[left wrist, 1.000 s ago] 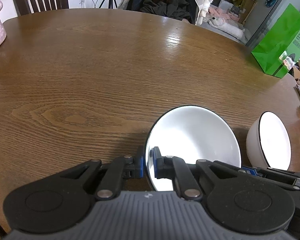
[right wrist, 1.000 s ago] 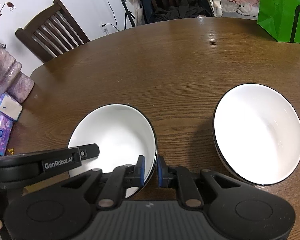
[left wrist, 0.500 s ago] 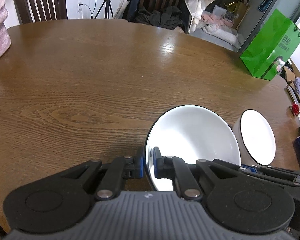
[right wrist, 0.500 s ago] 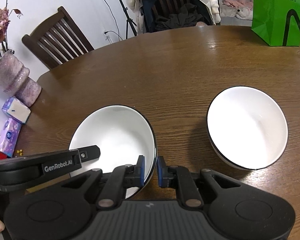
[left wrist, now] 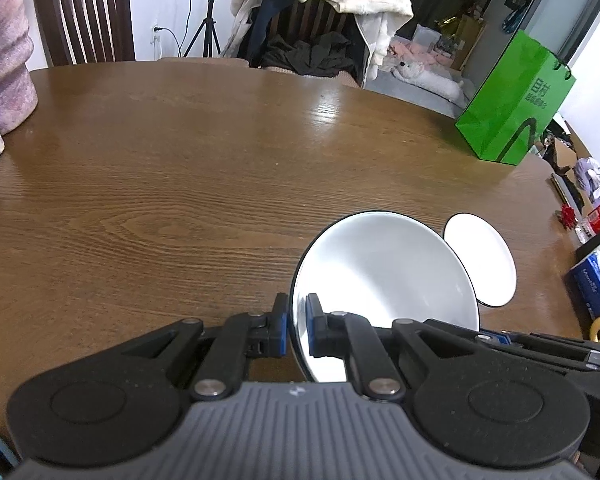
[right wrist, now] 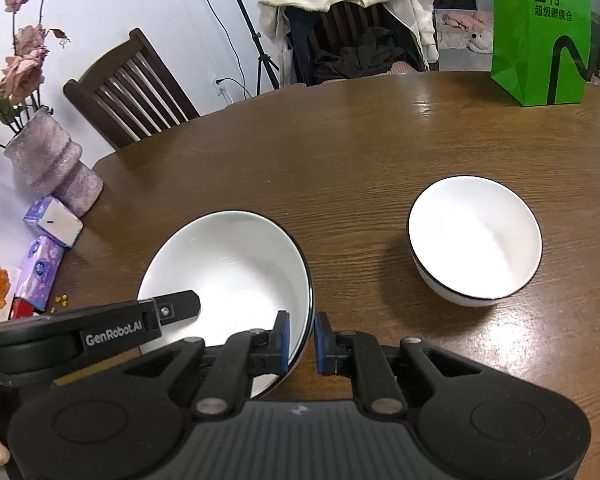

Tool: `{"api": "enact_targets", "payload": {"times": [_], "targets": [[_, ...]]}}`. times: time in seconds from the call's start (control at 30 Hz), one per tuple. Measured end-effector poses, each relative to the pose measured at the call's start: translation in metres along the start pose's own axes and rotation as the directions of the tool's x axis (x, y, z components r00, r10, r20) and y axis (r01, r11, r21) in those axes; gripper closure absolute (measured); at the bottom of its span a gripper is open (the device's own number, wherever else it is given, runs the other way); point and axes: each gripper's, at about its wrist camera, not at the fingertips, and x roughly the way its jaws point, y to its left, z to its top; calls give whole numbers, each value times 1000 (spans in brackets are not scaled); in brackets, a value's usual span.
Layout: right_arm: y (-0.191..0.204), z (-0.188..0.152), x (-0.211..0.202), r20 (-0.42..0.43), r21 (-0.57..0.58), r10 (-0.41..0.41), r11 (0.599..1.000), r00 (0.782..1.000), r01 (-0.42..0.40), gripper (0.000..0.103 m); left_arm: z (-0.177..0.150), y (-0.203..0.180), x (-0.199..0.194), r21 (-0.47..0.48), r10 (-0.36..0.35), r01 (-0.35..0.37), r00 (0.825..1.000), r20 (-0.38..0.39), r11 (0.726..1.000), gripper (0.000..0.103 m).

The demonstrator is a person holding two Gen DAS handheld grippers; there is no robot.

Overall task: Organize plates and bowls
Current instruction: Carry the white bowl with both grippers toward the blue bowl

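Observation:
Two white bowls with black rims are in view. My left gripper (left wrist: pixel 297 330) is shut on the left rim of the near bowl (left wrist: pixel 384 280). My right gripper (right wrist: pixel 301 338) is shut on the right rim of the same bowl (right wrist: pixel 228 272). The bowl is held above the wooden table (left wrist: pixel 180 184), tilted in the left wrist view. The second bowl (right wrist: pixel 474 240) stands on the table to the right, apart from both grippers. It also shows in the left wrist view (left wrist: pixel 484 258), partly behind the held bowl.
A green paper bag (right wrist: pixel 540 36) stands at the far right. A pink vase (right wrist: pixel 50 164) and tissue packs (right wrist: pixel 52 226) sit at the left edge. Boxes and clutter (left wrist: pixel 596 280) lie at the right edge. Chairs (right wrist: pixel 128 92) stand behind the table.
Both grippers have risen with the held bowl, so the table and the second bowl look farther away. The second bowl has not moved on the table.

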Motion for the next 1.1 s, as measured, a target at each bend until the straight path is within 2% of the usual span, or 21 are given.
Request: {"api": "enact_targets", "payload": {"times": [0.57,1.1], "targets": [[25,-40,-49,39,-10,-7,1000,999,8,91,-34,6,-56,27,-18,17,999,33,999,94],[57,-92,-83,55,-20,-11,1000,998,12,91,-76,26,-102,62,-34,31,998,55,998,94]]}}
